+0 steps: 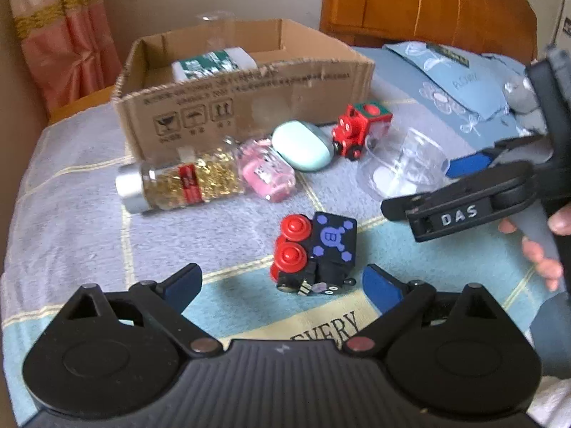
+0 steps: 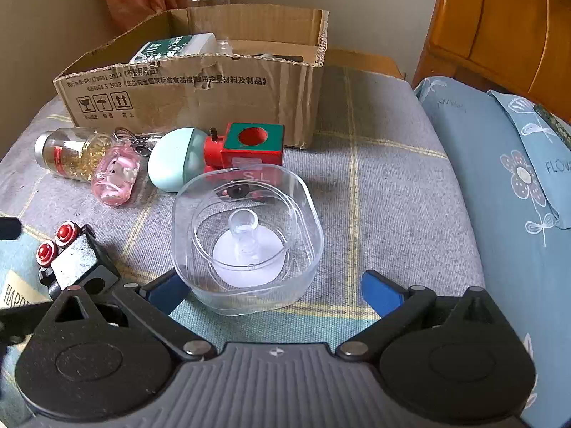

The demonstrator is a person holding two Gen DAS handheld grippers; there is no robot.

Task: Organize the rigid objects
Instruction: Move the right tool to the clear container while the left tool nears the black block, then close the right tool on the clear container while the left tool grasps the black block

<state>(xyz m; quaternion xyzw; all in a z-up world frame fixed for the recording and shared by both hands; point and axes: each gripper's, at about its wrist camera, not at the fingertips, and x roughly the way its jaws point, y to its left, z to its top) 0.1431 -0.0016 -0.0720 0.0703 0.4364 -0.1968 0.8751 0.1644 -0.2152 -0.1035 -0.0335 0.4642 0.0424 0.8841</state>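
Both tongs (image 1: 282,281) (image 2: 273,290) agape over checked bedspread (image 2: 374,214), cardboard box (image 2: 200,92) by beige wall (image 2: 374,7).

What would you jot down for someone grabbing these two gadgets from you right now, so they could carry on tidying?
Left hand-held gripper: open, empty, lined up on the black toy train.
Right hand-held gripper: open, empty, its fingers on either side of the clear plastic container, not pressing on it.
Done: a green-and-white box already sits in the cardboard box.
Left on the bedspread: the jar of gold capsules, pink keychain case, mint egg-shaped case, red toy train, black train and clear container.
Next, probably: grip the two nearest pieces and move them to the box.
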